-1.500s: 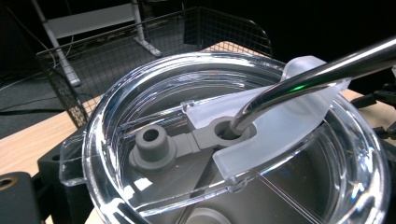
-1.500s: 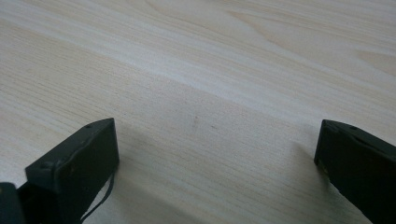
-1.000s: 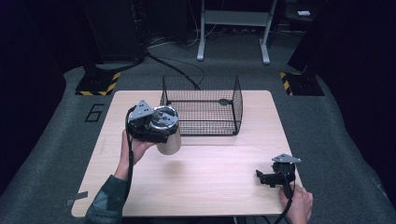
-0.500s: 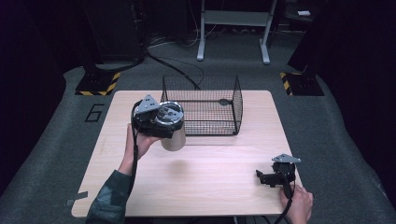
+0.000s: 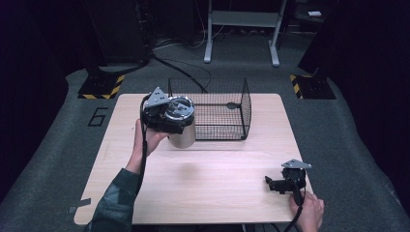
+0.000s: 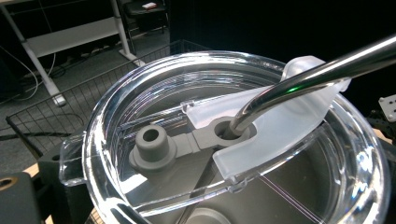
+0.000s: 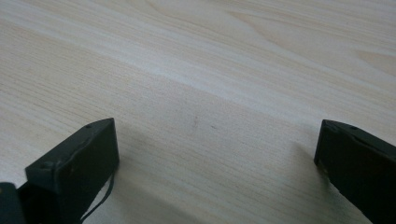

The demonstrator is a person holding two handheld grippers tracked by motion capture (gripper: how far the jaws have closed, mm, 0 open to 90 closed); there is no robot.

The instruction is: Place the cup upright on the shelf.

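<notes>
Dark floor rings the table in the high view, where the left gripper grips a steel cup aloft just beside the basket; I judge it mid-carry, next needing a lift over the rim. Left gripper view: clear lid and metal straw sit close ahead of the fingers. Right gripper view: right gripper spread wide over bare wood.

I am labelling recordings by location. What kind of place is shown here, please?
Probably a lab or recording studio, not a home: a lone wooden table stands on grey carpet among dark surroundings, with yellow-black striped hazard bases and loose cables on the floor and a metal stand behind.
</notes>
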